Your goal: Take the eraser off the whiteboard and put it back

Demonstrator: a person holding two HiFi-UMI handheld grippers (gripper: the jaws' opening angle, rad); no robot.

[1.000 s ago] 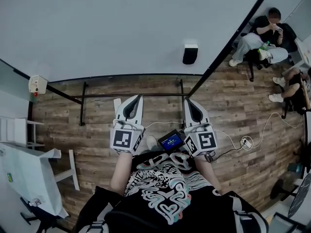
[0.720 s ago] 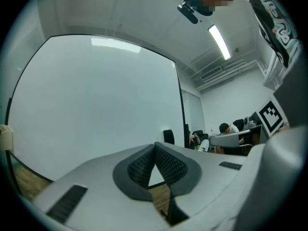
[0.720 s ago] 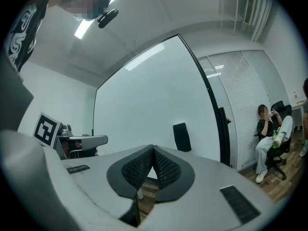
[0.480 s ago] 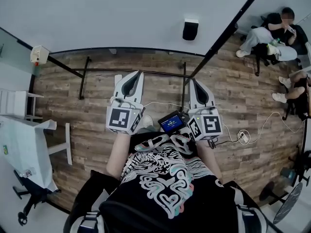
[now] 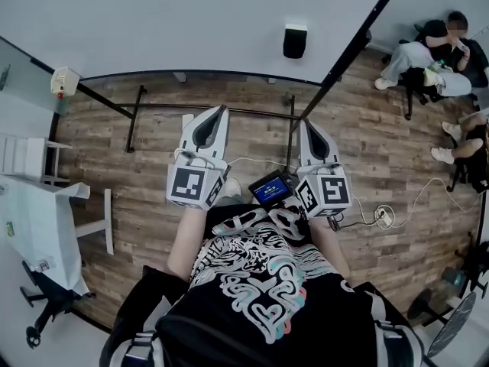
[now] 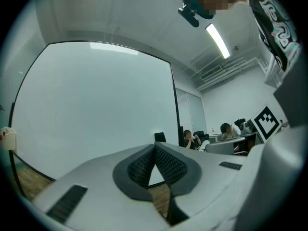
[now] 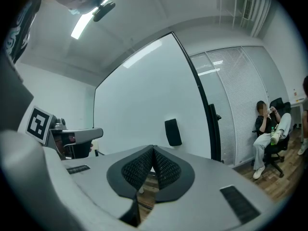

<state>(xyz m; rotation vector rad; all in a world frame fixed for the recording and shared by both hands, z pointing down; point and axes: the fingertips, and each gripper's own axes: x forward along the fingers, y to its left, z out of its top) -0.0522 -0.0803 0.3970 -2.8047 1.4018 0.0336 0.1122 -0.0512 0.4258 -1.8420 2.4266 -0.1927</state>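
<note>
Far left wall: a small white box (image 5: 63,81) sat just left of the whiteboard's black frame.
Near left: a white table (image 5: 38,235) stood on the wooden floor (image 5: 145,205).
Whiteboard (image 5: 176,21): it filled the far side, and the only thing on it was the eraser.
Left gripper (image 5: 221,110): it was held level and pointed at the whiteboard, well apart from it. In the left gripper view its ridged pads (image 6: 138,167) met at the tips, with nothing between them.
Small screen (image 5: 273,187): it glowed blue at the person's waist, between the two marker cubes.
Eraser (image 5: 295,40): black and upright, it was stuck to the whiteboard near the board's right edge. It sat far beyond both grippers, almost straight ahead of the right one, and neither touched it.
Right gripper (image 5: 304,123): it was level beside the left one and also faced the board. In the right gripper view its pads (image 7: 167,167) were pressed together and held nothing, and the eraser showed just above and right of the tips.
Right floor: a white cable (image 5: 382,219) lay looped on the boards.
Far right: seated people (image 5: 428,52) were on chairs past the board's end.
</note>
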